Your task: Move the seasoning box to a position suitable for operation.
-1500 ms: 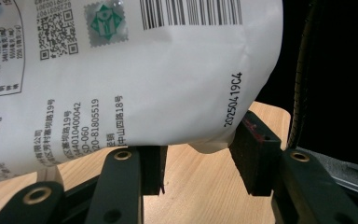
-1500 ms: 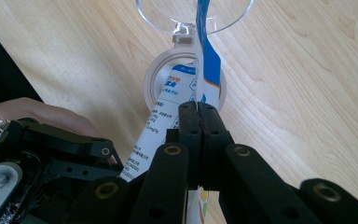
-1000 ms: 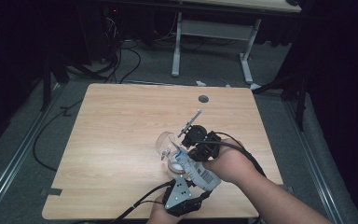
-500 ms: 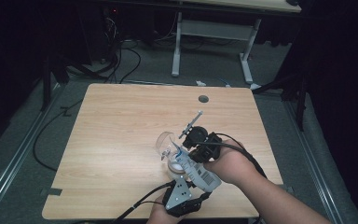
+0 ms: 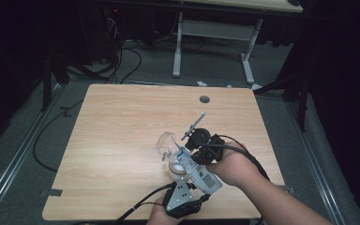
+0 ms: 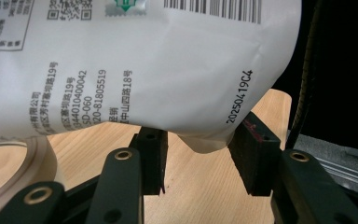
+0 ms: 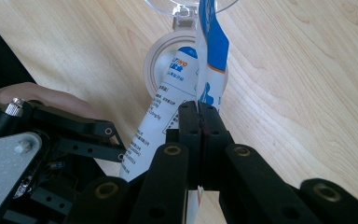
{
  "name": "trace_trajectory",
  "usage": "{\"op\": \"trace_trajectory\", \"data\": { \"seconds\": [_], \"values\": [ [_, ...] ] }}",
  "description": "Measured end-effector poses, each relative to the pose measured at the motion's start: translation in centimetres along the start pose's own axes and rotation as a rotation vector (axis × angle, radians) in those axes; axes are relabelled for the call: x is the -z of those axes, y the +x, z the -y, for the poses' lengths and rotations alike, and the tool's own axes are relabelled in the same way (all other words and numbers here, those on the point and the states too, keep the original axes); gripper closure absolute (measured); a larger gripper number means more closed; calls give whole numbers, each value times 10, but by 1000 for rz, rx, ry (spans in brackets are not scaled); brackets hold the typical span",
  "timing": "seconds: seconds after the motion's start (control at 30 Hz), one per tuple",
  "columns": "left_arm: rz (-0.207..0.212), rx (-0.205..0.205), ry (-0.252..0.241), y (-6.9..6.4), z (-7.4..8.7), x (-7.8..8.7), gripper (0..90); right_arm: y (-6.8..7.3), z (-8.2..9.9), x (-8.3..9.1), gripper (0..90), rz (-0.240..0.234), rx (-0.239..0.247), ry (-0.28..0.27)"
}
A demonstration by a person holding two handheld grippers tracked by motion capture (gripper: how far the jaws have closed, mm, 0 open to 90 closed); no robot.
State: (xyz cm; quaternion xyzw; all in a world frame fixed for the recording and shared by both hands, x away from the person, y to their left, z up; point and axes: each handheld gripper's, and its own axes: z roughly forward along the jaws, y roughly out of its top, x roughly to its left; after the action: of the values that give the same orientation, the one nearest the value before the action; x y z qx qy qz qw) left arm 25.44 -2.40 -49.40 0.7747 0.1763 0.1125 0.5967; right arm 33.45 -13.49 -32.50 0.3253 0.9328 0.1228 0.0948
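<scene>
My right gripper [image 7: 199, 122] has its jaws pinched flat on the thin edge of a white-and-blue printed pouch [image 7: 168, 109], holding it tilted with its mouth over a clear jar [image 5: 168, 146] near the table's [image 5: 122, 122] front edge, right of centre. My left gripper [image 6: 198, 161] stands parted beneath the pouch's lower corner [image 6: 205, 140]; whether its pads press on it, I cannot tell. I judge I am pouring the pouch's contents into the jar. Next I should lift the lower end higher, keeping the mouth over the opening.
</scene>
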Motion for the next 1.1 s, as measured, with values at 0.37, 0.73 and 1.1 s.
{"op": "trace_trajectory", "data": {
  "seconds": [0.37, 0.73, 1.1],
  "values": [
    [-11, 6, 30, 5, 9, -3, 581, 1, 2, -2, 895, -4, 0, 13],
    [-19, 40, 54, 13, 19, -5, 576, 1, 6, -1, 894, -3, -10, 15],
    [-19, 58, 69, 14, 23, -9, 573, 0, 9, -3, 896, -11, -18, 13]
  ]
}}
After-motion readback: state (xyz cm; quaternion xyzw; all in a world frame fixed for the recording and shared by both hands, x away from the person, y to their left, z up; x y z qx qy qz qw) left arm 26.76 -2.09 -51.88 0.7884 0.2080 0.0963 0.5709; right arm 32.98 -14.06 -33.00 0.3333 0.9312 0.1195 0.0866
